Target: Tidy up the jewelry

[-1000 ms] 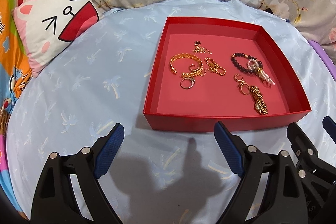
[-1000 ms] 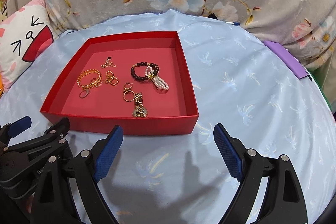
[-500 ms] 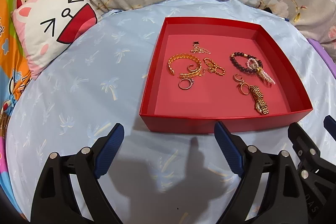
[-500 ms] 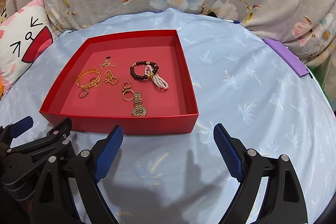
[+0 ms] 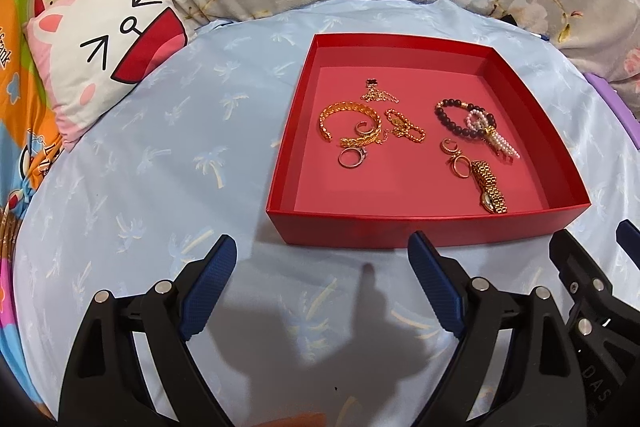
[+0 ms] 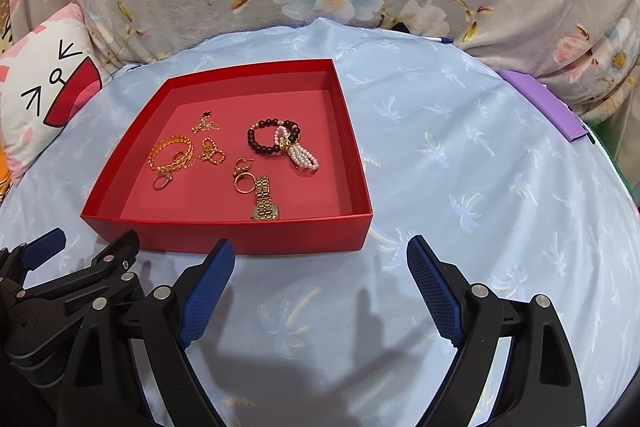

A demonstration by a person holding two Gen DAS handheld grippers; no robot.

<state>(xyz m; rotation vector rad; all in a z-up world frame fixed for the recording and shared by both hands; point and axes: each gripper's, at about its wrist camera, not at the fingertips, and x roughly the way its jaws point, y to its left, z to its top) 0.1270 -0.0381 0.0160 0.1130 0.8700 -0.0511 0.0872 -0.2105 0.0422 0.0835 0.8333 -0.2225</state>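
Left wrist view: left claw (image 5: 322, 267) gapes empty above the blue sheet (image 5: 160, 155); red tray (image 5: 400, 231) of jewelry sits just ahead, right of centre; right claw (image 6: 320, 267) likewise spread, tray ahead-left

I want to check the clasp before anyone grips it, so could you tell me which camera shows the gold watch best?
The right wrist view: the gold watch lies lengthwise, its band links and round face plain above the red tray's front wall. The left wrist view shows the gold watch too, but off toward the right and angled, its face close against that wall.
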